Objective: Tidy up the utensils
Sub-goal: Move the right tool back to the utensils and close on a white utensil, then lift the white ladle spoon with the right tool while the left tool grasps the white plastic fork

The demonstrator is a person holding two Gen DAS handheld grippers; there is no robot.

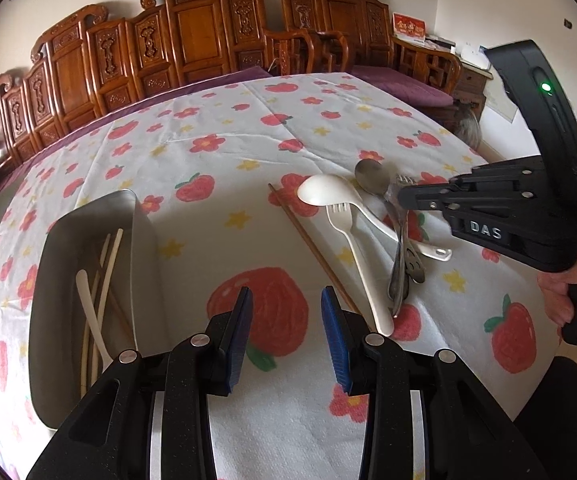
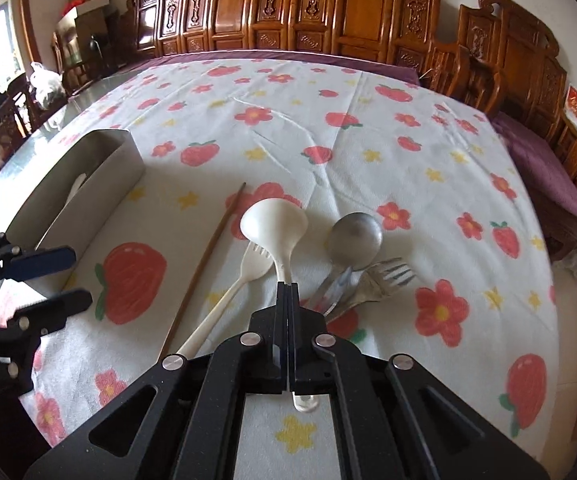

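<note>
A pile of utensils lies on the flowered tablecloth: a white spoon (image 2: pixel 274 220), a white fork (image 2: pixel 228 292), a metal spoon (image 2: pixel 354 236), a metal fork (image 2: pixel 384 276) and a brown chopstick (image 2: pixel 208 260). My right gripper (image 2: pixel 288 286) is shut on the white spoon's handle, low over the cloth. My left gripper (image 1: pixel 286 296) is open and empty, above the cloth between the grey box (image 1: pixel 144 240) and the pile. The box holds white chopsticks and a white utensil (image 1: pixel 100 280). The right gripper shows in the left wrist view (image 1: pixel 402 196) over the pile.
Carved wooden benches with purple cushions (image 2: pixel 536 152) line the far and right sides of the table. The grey box (image 2: pixel 88 184) stands at the left of the cloth. A hand (image 1: pixel 560 296) holds the right gripper's grip.
</note>
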